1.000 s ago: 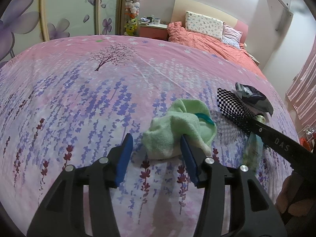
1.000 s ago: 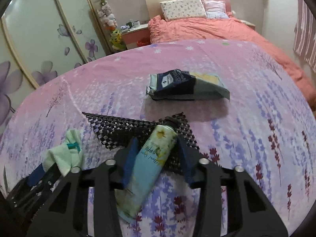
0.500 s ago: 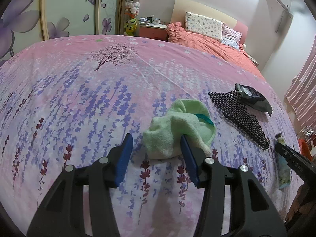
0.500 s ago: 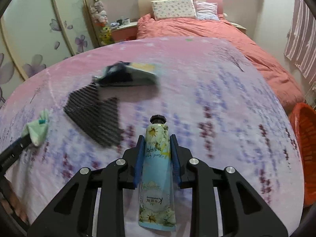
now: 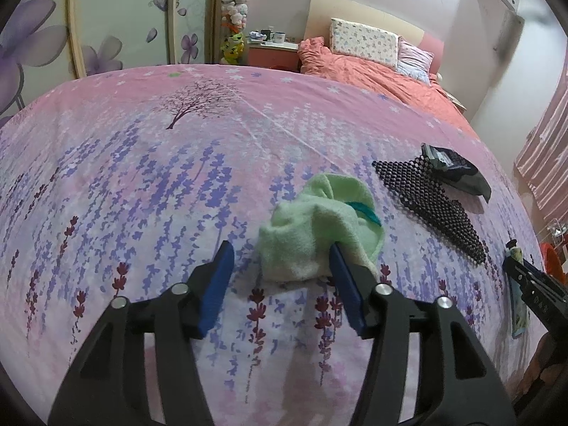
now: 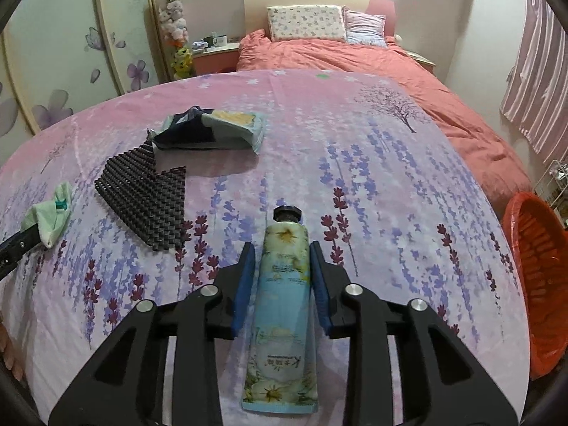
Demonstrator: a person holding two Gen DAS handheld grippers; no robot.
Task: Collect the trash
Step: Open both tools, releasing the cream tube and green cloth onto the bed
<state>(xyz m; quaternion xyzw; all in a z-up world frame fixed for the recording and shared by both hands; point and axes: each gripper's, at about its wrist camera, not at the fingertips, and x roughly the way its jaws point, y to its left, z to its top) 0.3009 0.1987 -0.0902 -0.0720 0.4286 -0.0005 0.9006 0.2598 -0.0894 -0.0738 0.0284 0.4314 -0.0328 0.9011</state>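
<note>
A pink bedspread [image 6: 355, 149] printed with lavender is shown from two handheld grippers. The right gripper [image 6: 282, 266] is pinched on a tube [image 6: 282, 284] of hand cream, cap pointing away, held lengthwise between the blue pads above the bedspread. An orange basket [image 6: 539, 266] stands off the bedspread's right edge, near the tube; it is judged to be the trash bin, and nothing can be seen inside it from here.

The left gripper [image 5: 280, 266] is spread wide. A crumpled green cloth [image 5: 319, 234] lies on the bedspread at its tips, the right pad touching it, the left pad apart from it. The cloth has not been grasped.

Two more items are left on the bedspread beyond the cloth: a black woven mat [image 6: 145, 202] and, touching its far corner, a dark snack bag [image 6: 213, 131].

So the task is judged to be early: one item is in hand but not dropped, and three are left lying.
</note>
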